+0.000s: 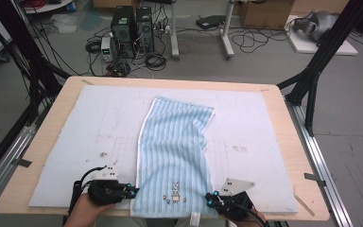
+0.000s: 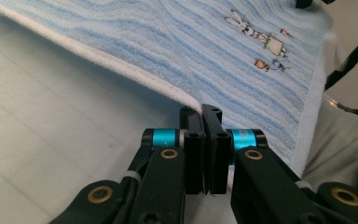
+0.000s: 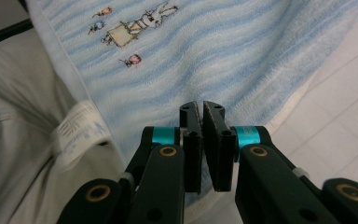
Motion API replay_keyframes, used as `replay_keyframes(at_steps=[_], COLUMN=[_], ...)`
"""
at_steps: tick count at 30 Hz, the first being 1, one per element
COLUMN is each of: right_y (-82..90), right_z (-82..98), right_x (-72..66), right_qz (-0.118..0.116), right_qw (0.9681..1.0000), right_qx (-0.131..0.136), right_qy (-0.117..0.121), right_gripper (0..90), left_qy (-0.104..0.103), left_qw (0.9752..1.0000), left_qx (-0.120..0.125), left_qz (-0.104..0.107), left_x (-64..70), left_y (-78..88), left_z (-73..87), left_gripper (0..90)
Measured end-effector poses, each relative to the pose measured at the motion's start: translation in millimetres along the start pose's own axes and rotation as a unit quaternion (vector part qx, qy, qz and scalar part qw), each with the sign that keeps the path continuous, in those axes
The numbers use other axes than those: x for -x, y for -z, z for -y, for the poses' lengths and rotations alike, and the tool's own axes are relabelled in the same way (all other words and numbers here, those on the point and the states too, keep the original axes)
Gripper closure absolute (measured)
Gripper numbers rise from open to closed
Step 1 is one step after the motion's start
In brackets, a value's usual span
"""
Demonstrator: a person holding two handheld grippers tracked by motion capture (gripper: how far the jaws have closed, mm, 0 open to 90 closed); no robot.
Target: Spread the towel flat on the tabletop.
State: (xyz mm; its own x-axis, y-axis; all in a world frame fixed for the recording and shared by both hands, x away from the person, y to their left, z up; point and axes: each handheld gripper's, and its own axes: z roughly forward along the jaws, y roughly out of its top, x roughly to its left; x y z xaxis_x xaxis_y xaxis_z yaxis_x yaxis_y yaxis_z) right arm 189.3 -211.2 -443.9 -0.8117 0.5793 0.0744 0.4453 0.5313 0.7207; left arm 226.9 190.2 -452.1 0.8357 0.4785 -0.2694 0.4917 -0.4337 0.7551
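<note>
While I look down from the high view, I see the blue striped towel (image 1: 175,156) lying lengthwise on the pale mat (image 1: 75,123) that covers the table (image 1: 283,142), its near end with the little rabbit picture (image 1: 175,190) at the table's front edge and its far right corner folded over. My left gripper (image 1: 133,191) sits at the towel's near left edge and my right gripper (image 1: 209,199) at its near right edge, both low on the mat. Going to the left gripper view, I find the jaws clenched together with the towel's white border (image 2: 135,77) running right into their tips; I judge they pinch that hem, though the cloth between the pads is too thin to make out. Turning to the right gripper view, I see the jaws likewise closed on the blue edge of the towel, with the care label (image 3: 77,128) hanging off the near end beside them and a person's trouser leg below. I take this as the grasp step of a fold, just completed at both near corners. Next I would need to lift both corners together, keep them level and taut, and carry them toward the far end without letting either hem slip.
</note>
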Motion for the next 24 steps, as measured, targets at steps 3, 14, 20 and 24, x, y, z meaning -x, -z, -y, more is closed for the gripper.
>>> replay_keyframes(at_steps=[3, 14, 20, 24], right_y=[1.2, -0.2, -30.8, -28.2], right_z=[-0.2, -25.2, -27.0, -26.3], right_x=[-4.6, 28.0, 37.8, 33.0], right_qz=[0.0, 0.091, 0.117, 0.113], right_qw=[1.0, 0.9907, 0.9903, 0.9918], right_qx=[0.004, 0.08, 0.025, 0.019], right_qy=[0.001, -0.061, -0.071, -0.058], right_gripper=[79.4, 64.7, 73.2, 85.3], left_qy=[-0.002, 0.066, 0.054, 0.028], left_qw=[0.9999, 0.9882, 0.9934, 0.9947], left_qx=[0.011, 0.113, 0.05, 0.034], left_qz=[-0.004, -0.079, -0.087, -0.094], left_x=[-0.9, -27.0, -25.2, -20.0], left_y=[0.9, 7.4, -16.1, -17.8], left_z=[1.6, -12.1, -19.9, -20.1], left_gripper=[84.0, 43.9, 56.5, 84.9])
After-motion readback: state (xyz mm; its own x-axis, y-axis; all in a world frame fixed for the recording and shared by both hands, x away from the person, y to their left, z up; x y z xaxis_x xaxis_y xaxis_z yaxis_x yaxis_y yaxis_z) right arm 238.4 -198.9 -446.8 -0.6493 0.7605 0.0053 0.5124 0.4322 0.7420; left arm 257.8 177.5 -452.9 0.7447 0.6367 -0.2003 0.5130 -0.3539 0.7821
